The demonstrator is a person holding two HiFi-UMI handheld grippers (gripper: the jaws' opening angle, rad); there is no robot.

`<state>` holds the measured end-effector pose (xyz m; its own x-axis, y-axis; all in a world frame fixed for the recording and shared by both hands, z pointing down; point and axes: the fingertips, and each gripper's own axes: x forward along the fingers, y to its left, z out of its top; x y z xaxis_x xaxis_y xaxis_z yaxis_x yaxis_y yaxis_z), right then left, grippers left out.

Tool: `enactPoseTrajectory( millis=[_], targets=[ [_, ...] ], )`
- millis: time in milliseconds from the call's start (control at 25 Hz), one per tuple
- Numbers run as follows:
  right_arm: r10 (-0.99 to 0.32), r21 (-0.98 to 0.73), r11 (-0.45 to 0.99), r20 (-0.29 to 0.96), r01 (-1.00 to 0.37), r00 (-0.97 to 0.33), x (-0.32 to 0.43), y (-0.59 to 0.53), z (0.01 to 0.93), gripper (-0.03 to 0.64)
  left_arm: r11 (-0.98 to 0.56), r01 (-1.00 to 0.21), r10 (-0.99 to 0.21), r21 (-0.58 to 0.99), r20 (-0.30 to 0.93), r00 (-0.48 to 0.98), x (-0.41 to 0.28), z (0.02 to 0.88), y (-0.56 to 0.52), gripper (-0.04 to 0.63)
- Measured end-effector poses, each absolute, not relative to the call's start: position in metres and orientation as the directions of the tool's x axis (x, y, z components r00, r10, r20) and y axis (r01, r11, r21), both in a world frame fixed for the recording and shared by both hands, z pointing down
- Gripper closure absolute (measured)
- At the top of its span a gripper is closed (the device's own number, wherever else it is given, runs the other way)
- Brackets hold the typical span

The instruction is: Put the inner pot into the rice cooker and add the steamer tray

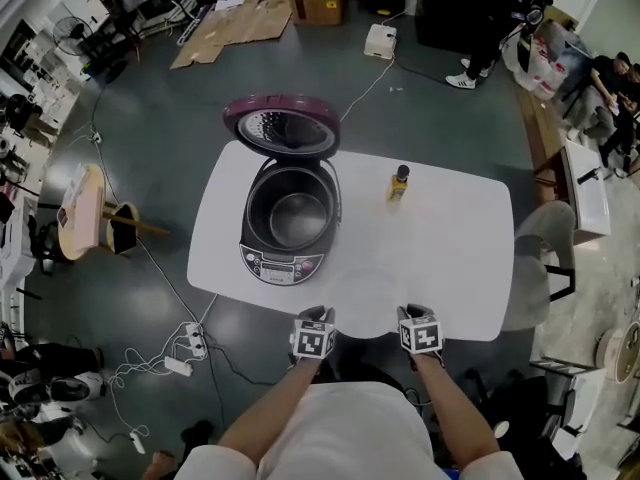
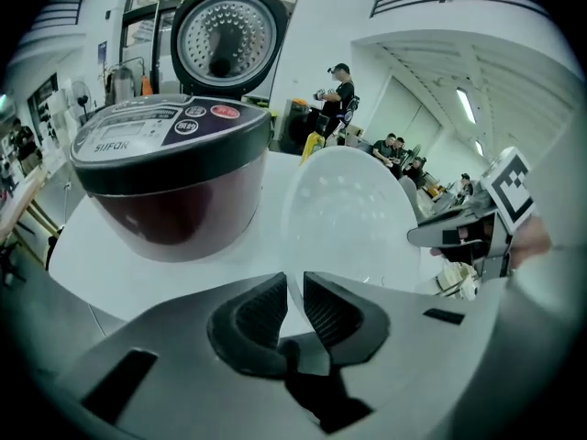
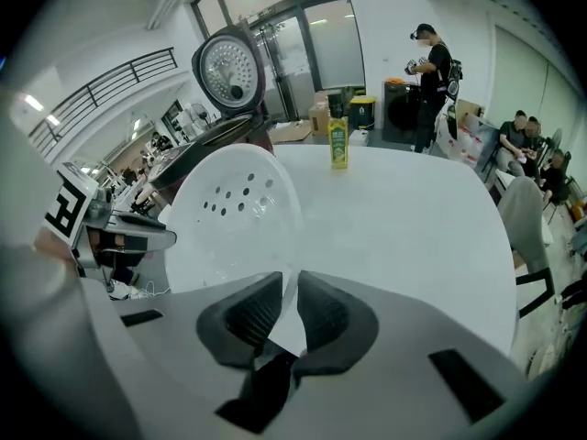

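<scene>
We find the tray (image 3: 234, 214) at the near edge of the bench (image 1: 455, 243), directly in front of the person and just right of the cooker's front. It is held between the two grippers. The left gripper (image 2: 293, 287) has its jaws clenched on the tray's left rim, with the thin white edge passing between the ribbed pads. The right gripper (image 3: 289, 287) is clenched likewise on the opposite rim.

The tray is round, so it has no long axis. The line between the two grips runs left to right across the person. In the head view it reads only as a faint disc, roughly flat against the white bench top. We cannot tell from any view whether it touches the bench.

The tray is a shallow white plastic dish, glossy, with a cluster of small round holes in its floor and a plain thin rim.

The cooker (image 1: 285, 253) stands on the left part of the bench with its control panel facing the person. Its lid (image 1: 283, 123) is open at the far side. The metal pot (image 1: 297, 211) already sits inside. A small yellow bottle (image 1: 399, 184) stands upright, well apart to the right.
</scene>
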<state>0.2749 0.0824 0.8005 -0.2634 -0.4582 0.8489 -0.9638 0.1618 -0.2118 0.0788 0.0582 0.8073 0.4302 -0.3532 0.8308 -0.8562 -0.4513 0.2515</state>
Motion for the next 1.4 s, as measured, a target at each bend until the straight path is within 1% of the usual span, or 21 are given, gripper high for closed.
enactPoseTrajectory(
  millis=[400, 600, 1120, 1400],
  targets=[
    [-0.568, -0.182, 0.209, 0.777, -0.961, -0.271, 0.274, 0.059, 0.738, 0.552, -0.465, -0.858, -0.464, 0.219, 0.765, 0.447, 0.079, 0.744, 0.037, 0.523],
    [-0.62, -0.172, 0.223, 0.734, -0.96, -0.276, 0.272, 0.034, 0.696, 0.557, -0.501, -0.844, -0.517, 0.19, 0.717, 0.468, 0.077, 0.702, 0.016, 0.52],
    [-0.664, -0.111, 0.271, 0.697, -0.956, -0.269, 0.219, -0.034, 0.638, 0.549, -0.523, -0.841, -0.579, 0.137, 0.667, 0.468, 0.025, 0.648, -0.056, 0.52],
    [-0.636, -0.086, 0.323, 0.718, -0.942, -0.284, 0.177, -0.089, 0.624, 0.545, -0.553, -0.828, -0.566, 0.098, 0.685, 0.459, -0.014, 0.632, -0.107, 0.508]
  ],
)
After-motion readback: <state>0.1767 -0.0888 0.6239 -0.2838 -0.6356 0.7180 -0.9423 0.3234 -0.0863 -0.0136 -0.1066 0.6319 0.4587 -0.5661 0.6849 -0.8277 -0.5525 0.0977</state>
